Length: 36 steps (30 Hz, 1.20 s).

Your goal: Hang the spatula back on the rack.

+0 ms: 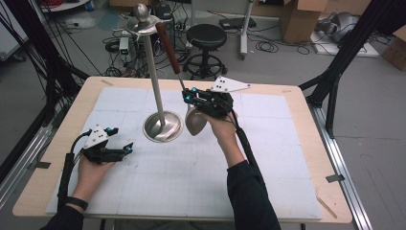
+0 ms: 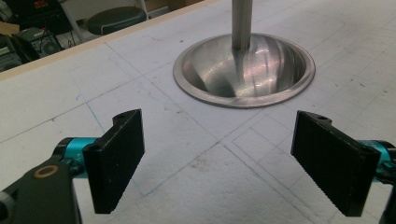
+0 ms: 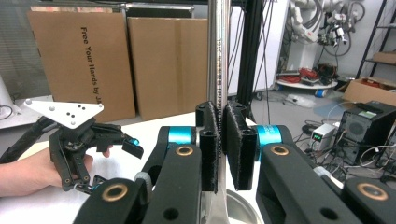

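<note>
A steel stand (image 1: 154,72) rises from its round base (image 1: 163,127) at the middle of the white mat. A ladle with a brown wooden handle (image 1: 168,45) and a steel bowl (image 1: 195,122) hangs just right of the base. My right gripper (image 1: 186,97) is shut on the ladle's thin metal shank, handle tilted up and to the left. In the right gripper view the jaws (image 3: 219,109) stand pressed together in front of the pole (image 3: 218,56). My left gripper (image 1: 125,149) rests open on the mat, its wide-set jaws (image 2: 219,120) facing the base (image 2: 243,70).
The stand carries a disc with a knob (image 1: 142,19) at its top. A black stool (image 1: 206,37) and cables lie on the floor beyond the far table edge. Cardboard boxes (image 3: 79,60) stand behind. Black frame legs (image 1: 335,72) flank the table.
</note>
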{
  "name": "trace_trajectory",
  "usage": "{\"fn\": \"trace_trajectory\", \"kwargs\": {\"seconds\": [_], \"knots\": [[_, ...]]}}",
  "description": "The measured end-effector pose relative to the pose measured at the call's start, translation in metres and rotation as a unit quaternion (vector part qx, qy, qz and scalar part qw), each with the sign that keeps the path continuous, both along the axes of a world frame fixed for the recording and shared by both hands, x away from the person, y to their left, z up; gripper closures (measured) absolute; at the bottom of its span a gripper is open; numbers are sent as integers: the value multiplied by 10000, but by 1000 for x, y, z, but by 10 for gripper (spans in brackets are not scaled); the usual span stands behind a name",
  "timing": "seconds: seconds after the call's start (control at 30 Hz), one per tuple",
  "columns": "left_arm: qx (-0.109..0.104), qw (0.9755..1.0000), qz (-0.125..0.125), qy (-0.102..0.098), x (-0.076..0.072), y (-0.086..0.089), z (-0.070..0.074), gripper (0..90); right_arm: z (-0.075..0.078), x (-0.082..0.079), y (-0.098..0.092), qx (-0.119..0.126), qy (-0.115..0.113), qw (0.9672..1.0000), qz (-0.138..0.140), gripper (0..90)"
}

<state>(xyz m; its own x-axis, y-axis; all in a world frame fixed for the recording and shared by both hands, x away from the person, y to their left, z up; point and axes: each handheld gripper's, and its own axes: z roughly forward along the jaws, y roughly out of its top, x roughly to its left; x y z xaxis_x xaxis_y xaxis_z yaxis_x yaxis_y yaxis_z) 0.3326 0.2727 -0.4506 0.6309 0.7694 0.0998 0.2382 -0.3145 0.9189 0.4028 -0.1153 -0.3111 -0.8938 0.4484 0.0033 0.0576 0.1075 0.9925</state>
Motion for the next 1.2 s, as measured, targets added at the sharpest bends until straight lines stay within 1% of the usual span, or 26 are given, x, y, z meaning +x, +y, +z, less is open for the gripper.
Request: {"fn": "trace_trajectory", "kwargs": {"seconds": [0.03,0.1,0.3,0.33,0.37,0.47,0.5,0.53,0.6,0.7,0.73,0.77,0.8,0.83,1.03,1.13,1.2], "knots": [[4,10000,-2,1,0,0,0,179,0,1,1,-9,-16,10000,-2,848],[-2,10000,-1,2,0,0,0,179,-1,2,3,-46,31,10000,27,848],[15,10000,6,-3,0,0,0,179,-2,5,8,-154,69,9999,30,846],[15,10000,-3,-5,0,0,0,179,-2,5,9,-232,72,9997,1,842],[13,10000,-1,-4,0,0,0,179,-2,5,9,-232,72,9997,1,842],[5,10000,8,0,0,0,0,179,-1,4,13,-424,-79,9989,-174,829],[9,10000,8,-1,0,0,0,179,-1,4,13,-424,-83,9989,-183,823],[13,10000,-2,-3,0,0,0,179,1,3,12,-326,-95,9993,-182,789],[5,10000,-4,-9,0,0,0,179,2,3,12,-324,-118,9992,-201,783],[41,10000,-10,-12,0,0,0,179,3,2,9,-355,-100,9990,-255,691],[45,10000,-15,-24,0,0,0,179,4,0,7,-380,-127,9988,-292,648],[46,10000,-15,-23,0,0,0,179,4,0,7,-380,-127,9988,-292,648],[41,10000,-19,-23,0,0,0,179,5,-3,3,-371,-135,9988,-275,606],[41,10000,-19,-23,0,0,0,179,5,-3,3,-371,-135,9988,-275,606],[64,10000,-19,-31,0,0,0,179,5,-14,-12,-533,-169,9981,-242,510],[44,10000,-13,-14,0,0,0,179,1,-21,-27,-639,-204,9972,-340,472],[21,10000,-6,-16,0,0,0,179,-4,-24,-39,-665,-172,9965,-467,445]]}}
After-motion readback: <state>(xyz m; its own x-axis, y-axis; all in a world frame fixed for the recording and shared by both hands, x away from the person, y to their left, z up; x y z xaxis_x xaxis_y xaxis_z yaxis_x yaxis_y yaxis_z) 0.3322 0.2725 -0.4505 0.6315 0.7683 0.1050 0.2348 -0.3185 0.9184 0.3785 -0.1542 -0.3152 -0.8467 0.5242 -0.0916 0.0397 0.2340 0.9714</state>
